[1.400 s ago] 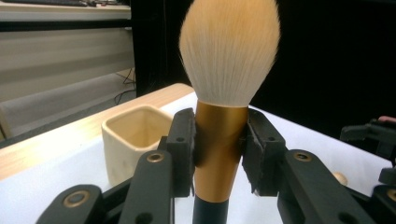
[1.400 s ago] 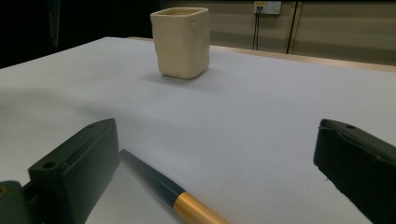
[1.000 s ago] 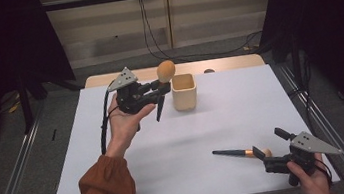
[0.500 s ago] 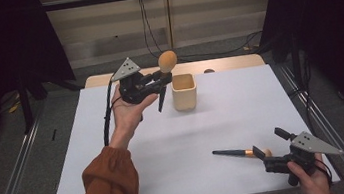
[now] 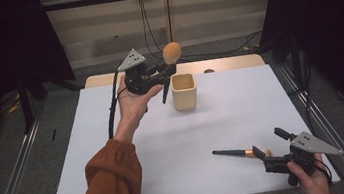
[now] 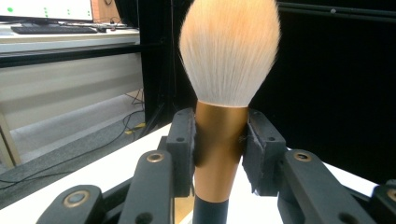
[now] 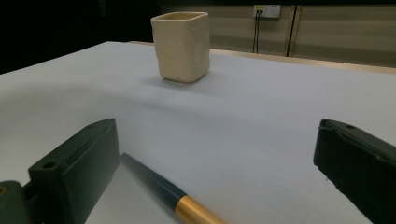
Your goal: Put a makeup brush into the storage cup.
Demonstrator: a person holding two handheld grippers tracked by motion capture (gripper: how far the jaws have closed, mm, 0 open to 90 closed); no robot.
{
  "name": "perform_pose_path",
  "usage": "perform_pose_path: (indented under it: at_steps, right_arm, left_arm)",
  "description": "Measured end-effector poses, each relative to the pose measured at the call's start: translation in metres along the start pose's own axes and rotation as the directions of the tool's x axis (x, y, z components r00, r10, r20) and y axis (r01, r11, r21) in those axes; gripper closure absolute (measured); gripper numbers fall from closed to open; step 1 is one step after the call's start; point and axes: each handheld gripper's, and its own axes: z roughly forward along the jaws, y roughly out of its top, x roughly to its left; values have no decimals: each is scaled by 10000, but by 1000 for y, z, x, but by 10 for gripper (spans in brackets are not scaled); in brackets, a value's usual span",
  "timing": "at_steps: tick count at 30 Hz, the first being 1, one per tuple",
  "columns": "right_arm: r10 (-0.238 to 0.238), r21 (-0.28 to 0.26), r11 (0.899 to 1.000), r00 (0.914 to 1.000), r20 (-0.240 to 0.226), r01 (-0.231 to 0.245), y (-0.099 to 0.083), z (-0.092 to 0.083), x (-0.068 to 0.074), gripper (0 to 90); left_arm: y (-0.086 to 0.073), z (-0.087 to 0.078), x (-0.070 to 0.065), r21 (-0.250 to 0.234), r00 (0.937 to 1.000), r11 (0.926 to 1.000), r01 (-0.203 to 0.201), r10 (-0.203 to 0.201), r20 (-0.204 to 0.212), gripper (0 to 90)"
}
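- Left gripper (image 5: 163, 74): raised above the far left part of the table, jaws clamped on the gold ferrule of the large brush (image 6: 229, 51). In the left gripper view the pads press the ferrule from both sides.
- Large brush: held roughly upright, its pale orange bristle head on top, its dark handle hanging below the jaws. In the high view the handle tip hangs just left of the cup and above the table.
- Cup (image 5: 184, 91): cream, squarish, open top, standing upright on the far middle of the table; nothing visible inside it from the high view.
- Right gripper (image 5: 270, 152): low at the near right corner of the table, jaws set wide apart, nothing between the pads.
- Second brush (image 5: 240, 153): lying flat on the table just ahead of the right gripper, dark handle pointing left, gold ferrule toward the gripper. In the right gripper view it lies beside the left-hand jaw.
- Table (image 5: 242, 113): white top, bare between the cup and the second brush.
- Cables (image 5: 111, 112): one trails from the left gripper down past the forearm.
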Motion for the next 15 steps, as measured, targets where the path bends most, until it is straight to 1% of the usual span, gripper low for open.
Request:
perform_pose_path:
  at_steps: [4, 7, 9, 10, 11, 12, 15]
  right_arm:
    - [22, 11, 10000, 10000, -28, -22, 0, 0, 0, 0]
    - [-28, -13, 10000, 10000, -33, 28, 0, 0, 0, 0]
    - [-33, -19, 10000, 10000, -55, 32, 0, 0, 0, 0]
    - [-26, -20, 10000, 10000, -55, 26, 0, 0, 0, 0]
    - [-9, -9, 10000, 10000, -49, 8, 0, 0, 0, 0]
    - [-6, 7, 10000, 10000, -47, 6, 0, 0, 1, 0]
    - [-15, -11, 10000, 10000, -26, 15, 0, 0, 1, 0]
  left_arm:
    - [-2, 7, 3, -2, 10000, 10000, 63, -63, -10, 667]
    - [-1, 12, 3, -7, 10000, 10000, 1, -1, 50, 666]
    - [1, 16, 3, -154, 9999, 9998, -90, 90, 56, 666]
    - [1, 18, 4, -245, 9999, 9997, -12, 16, 145, 666]
    - [2, 20, 4, -332, 9999, 9994, 10, -7, 117, 666]
    - [3, 22, 4, -346, 9999, 9993, -103, 106, 75, 666]
    - [6, 28, 7, -376, 9998, 9991, -213, 212, -20, 666]
